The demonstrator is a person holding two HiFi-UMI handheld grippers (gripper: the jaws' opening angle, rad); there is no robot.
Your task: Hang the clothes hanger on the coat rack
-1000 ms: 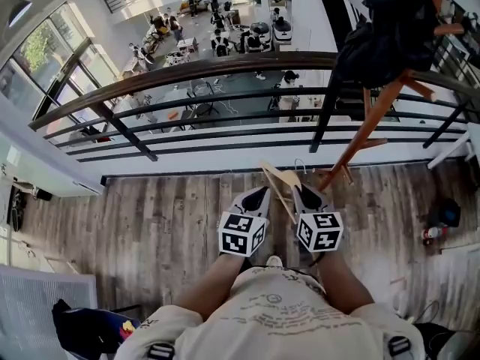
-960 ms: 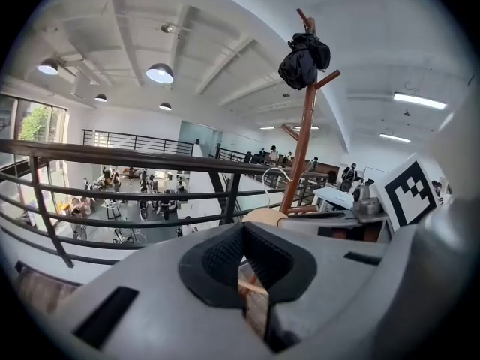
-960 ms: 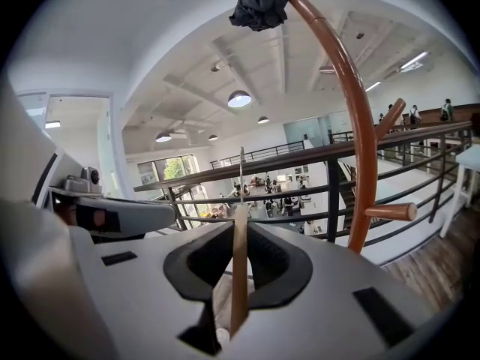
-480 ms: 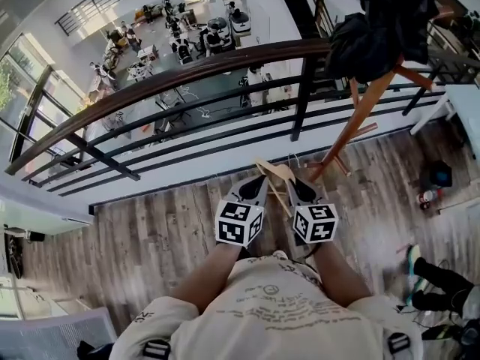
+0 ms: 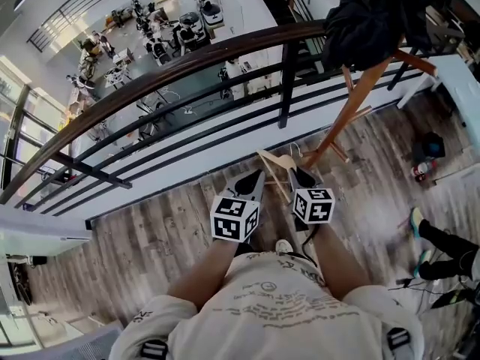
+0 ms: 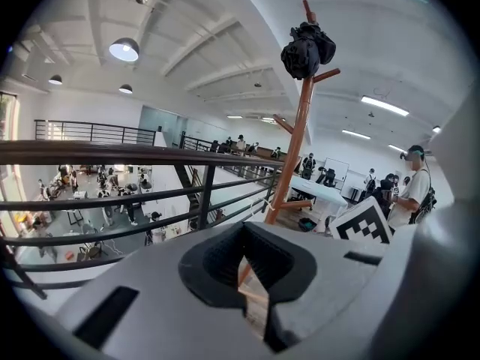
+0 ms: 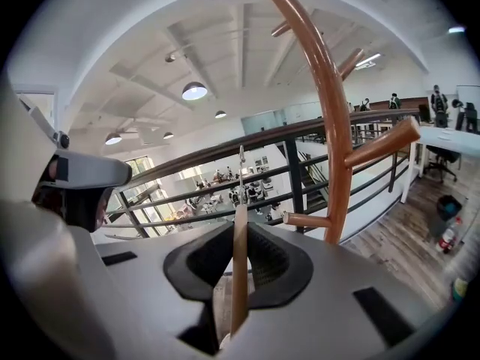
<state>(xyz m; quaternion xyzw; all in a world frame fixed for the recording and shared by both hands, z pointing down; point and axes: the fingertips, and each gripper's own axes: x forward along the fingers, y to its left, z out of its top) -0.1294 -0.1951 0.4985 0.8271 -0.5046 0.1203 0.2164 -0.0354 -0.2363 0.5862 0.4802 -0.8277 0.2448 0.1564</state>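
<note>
A pale wooden clothes hanger [image 5: 274, 172] with a metal hook [image 5: 295, 154] is held low in front of me, between both grippers. My right gripper [image 5: 300, 177] is shut on it; in the right gripper view the hanger's bar [image 7: 239, 268] stands upright in the jaws. My left gripper [image 5: 255, 180] is closed to a narrow slit with a strip of pale wood [image 6: 253, 297] in it. The wooden coat rack [image 5: 351, 105] stands ahead to the right, with a black garment [image 5: 369, 19] on top. Its pole [image 7: 330, 118] and pegs [image 7: 379, 142] are close in the right gripper view.
A dark railing [image 5: 187, 70] with black bars runs across just ahead, with a drop to a lower floor beyond. A black bag [image 5: 431, 145] and a bottle [image 5: 418, 171] lie on the plank floor at the right. Someone's legs [image 5: 442, 238] stand at the right edge.
The view has swung left to right along the railing, and the coat rack now sits closer to the grippers. Both grippers keep the hanger in the same pose. Legs have come in at the right.
</note>
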